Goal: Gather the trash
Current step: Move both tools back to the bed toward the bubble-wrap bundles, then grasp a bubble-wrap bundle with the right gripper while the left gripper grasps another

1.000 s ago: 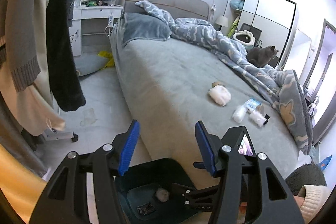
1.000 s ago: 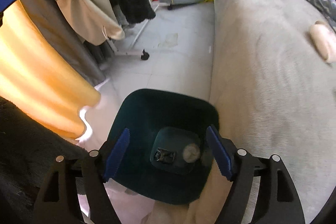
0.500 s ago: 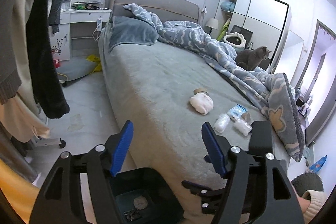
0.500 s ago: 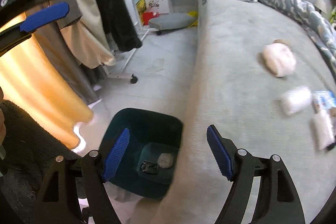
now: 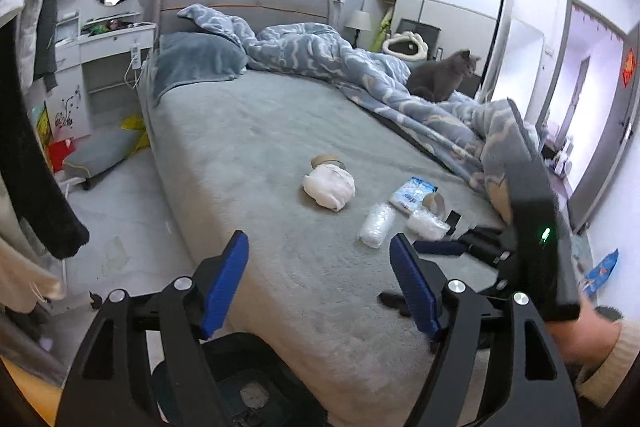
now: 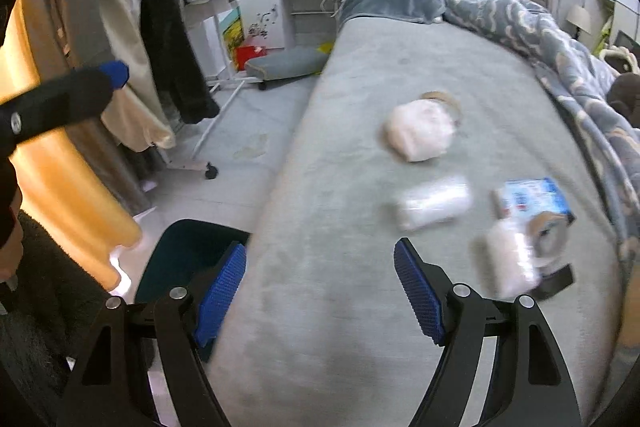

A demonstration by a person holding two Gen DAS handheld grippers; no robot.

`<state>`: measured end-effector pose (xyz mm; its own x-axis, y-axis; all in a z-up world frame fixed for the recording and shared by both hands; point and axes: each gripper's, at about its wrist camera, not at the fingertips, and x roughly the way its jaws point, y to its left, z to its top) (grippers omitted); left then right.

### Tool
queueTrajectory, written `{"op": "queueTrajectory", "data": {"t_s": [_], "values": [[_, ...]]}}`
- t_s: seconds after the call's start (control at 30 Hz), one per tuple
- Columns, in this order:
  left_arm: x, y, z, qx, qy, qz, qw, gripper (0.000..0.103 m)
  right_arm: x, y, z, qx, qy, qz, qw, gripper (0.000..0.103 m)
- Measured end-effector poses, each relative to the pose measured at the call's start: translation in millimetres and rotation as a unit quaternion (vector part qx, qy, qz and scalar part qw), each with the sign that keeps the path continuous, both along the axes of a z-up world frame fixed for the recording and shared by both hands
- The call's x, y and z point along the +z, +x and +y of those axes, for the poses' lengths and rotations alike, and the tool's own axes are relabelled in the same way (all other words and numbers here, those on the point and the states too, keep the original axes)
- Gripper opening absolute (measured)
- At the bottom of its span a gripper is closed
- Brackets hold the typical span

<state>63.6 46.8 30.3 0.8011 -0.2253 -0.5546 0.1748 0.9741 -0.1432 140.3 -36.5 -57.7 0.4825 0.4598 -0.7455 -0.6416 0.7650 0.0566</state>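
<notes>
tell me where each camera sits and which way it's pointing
Left wrist: sits on the left tongs, low by the bed's foot end, looking up it toward the headboard and cat; its open blue pads, the right tongs and a sleeved hand show.
Right wrist: sits on the right tongs, looking over the bed edge at the trash, with the bin lower left; its open pads and the left tongs' tip show.
Shared: white bundle, blue packet, bed.

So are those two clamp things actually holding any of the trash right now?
No. The left gripper and the right gripper are both open with nothing between their fingers; the white wad lies loose on the bed.
</notes>
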Motion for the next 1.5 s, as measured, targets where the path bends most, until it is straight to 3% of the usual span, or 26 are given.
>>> {"op": "queueTrajectory", "data": {"t_s": [0.17,0.27,0.37,0.67,0.9,1.1,1.27,1.33,1.5], "values": [[-9.4,14.6,-11.3,-0.013,0.008,0.005,0.9999,0.076,1.1,14.0,-22.9,-0.006,0.000,-0.004,1.000,0.077],[-15.2,24.6,-12.1,-0.018,-0.008,0.015,0.9997,0.076,2.9,22.6,-34.1,-0.008,0.012,-0.004,1.000,0.077],[-21.4,38.3,-14.8,-0.019,-0.013,0.024,0.9994,0.076,2.2,34.0,-42.0,-0.004,0.003,-0.011,1.000,0.071],[-51.2,79.1,-27.9,-0.032,-0.015,0.057,0.9978,0.076,-6.4,58.8,-64.3,-0.018,-0.009,-0.012,1.000,0.066],[-59.4,100.6,-48.1,-0.053,-0.003,0.060,0.9967,0.076,-17.7,72.1,-72.3,-0.019,-0.004,0.015,1.000,0.061],[-66.0,113.5,-66.3,-0.072,0.000,0.068,0.9951,0.076,-26.4,81.9,-78.8,-0.022,-0.025,0.016,0.999,0.059],[-73.0,122.7,-75.5,-0.081,0.001,0.079,0.9936,0.076,-36.4,87.4,-81.8,-0.017,-0.046,0.020,0.999,0.050],[-77.3,127.1,-79.2,-0.085,0.000,0.086,0.9926,0.077,-40.9,87.2,-77.9,-0.009,-0.071,0.011,0.997,0.045],[-85.7,135.2,-87.2,-0.091,0.009,0.101,0.9907,0.077,-55.2,82.7,-62.9,0.017,-0.141,-0.018,0.990,0.042]]}}
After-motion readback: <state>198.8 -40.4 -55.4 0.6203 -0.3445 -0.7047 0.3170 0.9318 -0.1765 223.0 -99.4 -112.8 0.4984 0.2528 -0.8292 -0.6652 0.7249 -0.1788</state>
